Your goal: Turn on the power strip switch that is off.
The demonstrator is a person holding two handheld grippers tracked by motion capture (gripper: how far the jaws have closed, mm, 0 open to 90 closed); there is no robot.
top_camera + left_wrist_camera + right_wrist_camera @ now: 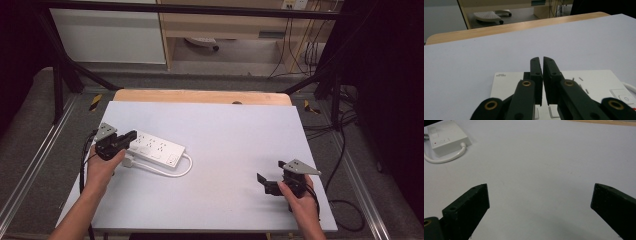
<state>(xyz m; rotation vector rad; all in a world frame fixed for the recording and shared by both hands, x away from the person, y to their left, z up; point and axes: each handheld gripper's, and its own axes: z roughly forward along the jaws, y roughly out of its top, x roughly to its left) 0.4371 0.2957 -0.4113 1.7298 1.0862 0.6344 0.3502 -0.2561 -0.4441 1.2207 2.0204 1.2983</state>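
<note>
Nearest the person, at the right near part of the white table, the right gripper rests with its jaws spread wide and nothing between them. Farther off on the left, the left gripper sits over the near-left end of the white power strip, its jaws drawn almost together with only a thin slit between them; whether they pinch anything, I cannot tell. The strip lies flat, its white cable looping toward the near side. This looks like the step of working at the strip's left end, perhaps pressing on it. Next calls for a steady, small downward push while the right gripper comes across to brace the strip's right end.
</note>
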